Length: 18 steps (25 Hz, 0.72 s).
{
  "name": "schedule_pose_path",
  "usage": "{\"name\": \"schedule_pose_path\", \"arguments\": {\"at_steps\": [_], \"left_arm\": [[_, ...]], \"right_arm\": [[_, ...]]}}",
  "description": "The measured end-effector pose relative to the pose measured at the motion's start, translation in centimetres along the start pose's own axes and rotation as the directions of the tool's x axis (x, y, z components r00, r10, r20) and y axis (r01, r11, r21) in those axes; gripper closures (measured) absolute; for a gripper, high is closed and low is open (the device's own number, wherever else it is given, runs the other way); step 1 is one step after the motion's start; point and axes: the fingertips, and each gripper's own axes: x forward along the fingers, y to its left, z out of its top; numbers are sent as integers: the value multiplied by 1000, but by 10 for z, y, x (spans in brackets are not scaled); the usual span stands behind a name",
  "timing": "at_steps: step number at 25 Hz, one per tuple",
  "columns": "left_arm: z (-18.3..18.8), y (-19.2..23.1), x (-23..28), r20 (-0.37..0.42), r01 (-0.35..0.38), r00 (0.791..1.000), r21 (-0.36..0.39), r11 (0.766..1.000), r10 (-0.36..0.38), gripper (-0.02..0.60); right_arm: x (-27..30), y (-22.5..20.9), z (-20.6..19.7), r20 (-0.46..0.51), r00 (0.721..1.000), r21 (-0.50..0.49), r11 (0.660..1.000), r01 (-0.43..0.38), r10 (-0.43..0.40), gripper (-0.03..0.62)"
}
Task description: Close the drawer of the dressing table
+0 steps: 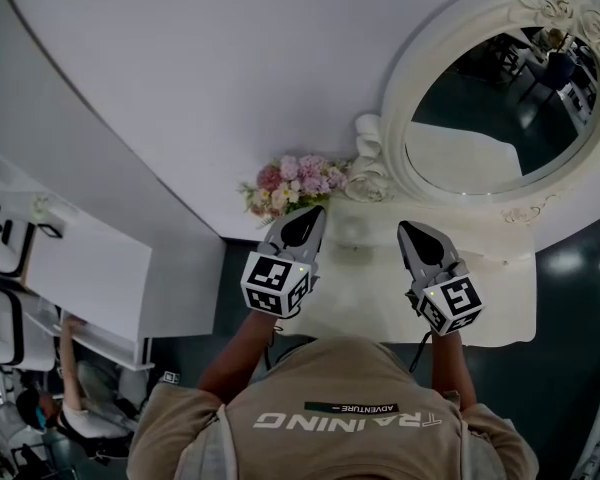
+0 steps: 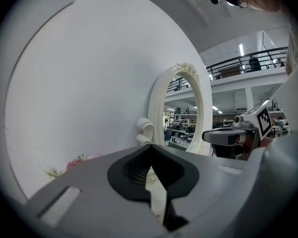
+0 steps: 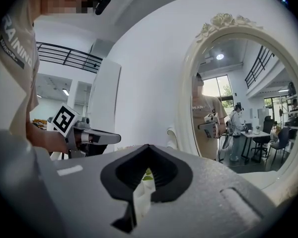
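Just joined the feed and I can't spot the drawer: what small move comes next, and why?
Probably lower the right gripper toward the near edge of the dressing table. Both it and the left gripper hover shut and empty over its top, and no view shows a drawer front, so nothing is pushing yet.

Pink & white flower bunch: just ahead of the jaws of the left gripper, slightly to their left, against a white wall. Oval mirror w/ ornate white frame: ahead & to the right of the jaws of the right gripper; reflects a room w/ desks, chairs. Well apart, far left of both jaws: white cabinet, seated person nearer than it.
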Motion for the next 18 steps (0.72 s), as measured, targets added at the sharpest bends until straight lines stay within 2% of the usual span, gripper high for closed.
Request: {"name": "schedule_pose_path", "arguments": {"at_steps": [10, 15, 18], "left_arm": [[25, 1, 11, 60, -23, 998, 29, 999, 21, 565], [24, 3, 12, 58, -48, 997, 64, 997, 44, 565], [19, 6, 11, 42, -59, 997, 55, 997, 57, 565]], "right_arm": [[-3, -19, 27, 74, 996, -11, 999, 48, -47, 592], [2, -26, 21, 75, 996, 22, 999, 47, -49, 592], [4, -27, 18, 76, 996, 41, 998, 44, -47, 592]]}}
